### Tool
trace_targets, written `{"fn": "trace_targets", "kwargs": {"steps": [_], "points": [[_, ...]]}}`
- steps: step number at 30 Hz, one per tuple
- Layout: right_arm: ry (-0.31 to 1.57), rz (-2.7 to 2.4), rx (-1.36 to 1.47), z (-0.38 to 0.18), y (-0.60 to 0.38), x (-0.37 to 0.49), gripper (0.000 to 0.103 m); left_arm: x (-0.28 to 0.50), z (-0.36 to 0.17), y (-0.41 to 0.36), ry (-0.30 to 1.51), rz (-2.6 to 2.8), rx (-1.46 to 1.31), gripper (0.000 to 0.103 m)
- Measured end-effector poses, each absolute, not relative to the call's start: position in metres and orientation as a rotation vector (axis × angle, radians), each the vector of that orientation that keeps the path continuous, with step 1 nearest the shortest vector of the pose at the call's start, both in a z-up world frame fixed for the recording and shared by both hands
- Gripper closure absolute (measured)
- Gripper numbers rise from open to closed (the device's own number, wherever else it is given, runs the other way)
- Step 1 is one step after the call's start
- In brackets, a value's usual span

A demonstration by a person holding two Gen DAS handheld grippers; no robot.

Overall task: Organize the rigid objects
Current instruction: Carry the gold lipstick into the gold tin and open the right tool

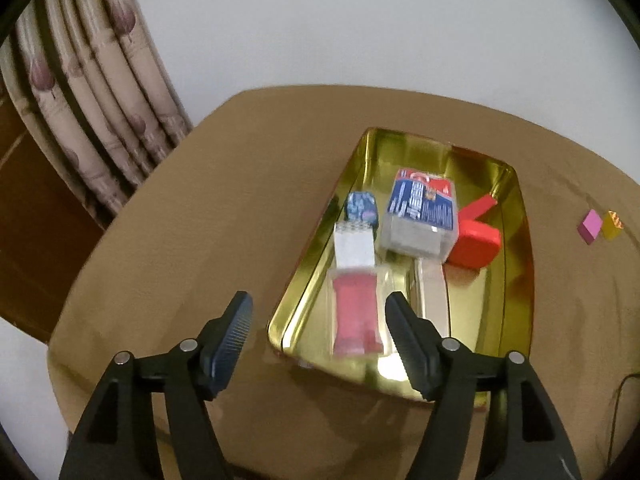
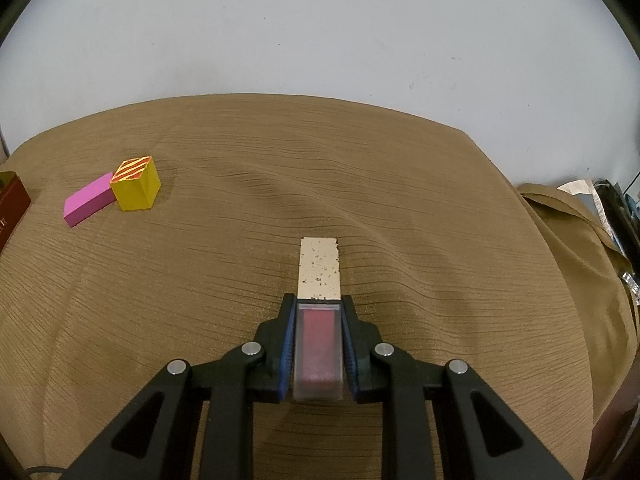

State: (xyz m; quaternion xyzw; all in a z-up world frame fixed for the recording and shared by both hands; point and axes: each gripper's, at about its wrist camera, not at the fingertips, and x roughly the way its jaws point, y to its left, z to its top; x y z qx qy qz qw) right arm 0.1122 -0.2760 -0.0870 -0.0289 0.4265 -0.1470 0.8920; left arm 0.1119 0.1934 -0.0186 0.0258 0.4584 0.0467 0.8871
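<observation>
A gold tray [image 1: 516, 280] on the brown cloth holds a clear tube with red inside and a white cap [image 1: 354, 308], a blue patterned piece [image 1: 362, 208], a clear box with a blue label [image 1: 420, 216], a red piece [image 1: 476, 238] and a pale stick [image 1: 432, 296]. My left gripper [image 1: 318, 304] hovers open over the tray's near left end; its pads touch nothing. In the right wrist view my right gripper [image 2: 318, 304] is shut on a similar clear red tube [image 2: 319, 348], whose speckled pale cap [image 2: 319, 268] sticks out forward over the cloth.
A pink block [image 2: 89, 199] and a yellow striped cube [image 2: 136, 190] touch each other on the cloth, right of the tray; they also show as pink block [image 1: 590, 226] and cube [image 1: 612, 224]. Curtain [image 1: 100, 100] hangs far left. Clutter [image 2: 612, 208] lies past the table's right edge.
</observation>
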Motion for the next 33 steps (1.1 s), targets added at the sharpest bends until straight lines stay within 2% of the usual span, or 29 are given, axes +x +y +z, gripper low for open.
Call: {"fn": "trace_targets", "kwargs": {"steps": [8, 33], "points": [[0.911, -0.360, -0.072, -0.085, -0.269, 0.119, 0.083, 0.108, -0.014, 0.214, 0.936, 0.120, -0.042, 0.031], [0.861, -0.069, -0.093, -0.049, -0.162, 0.137, 0.083, 0.108, -0.010, 0.232, 0.919, 0.206, -0.095, 0.029]]}}
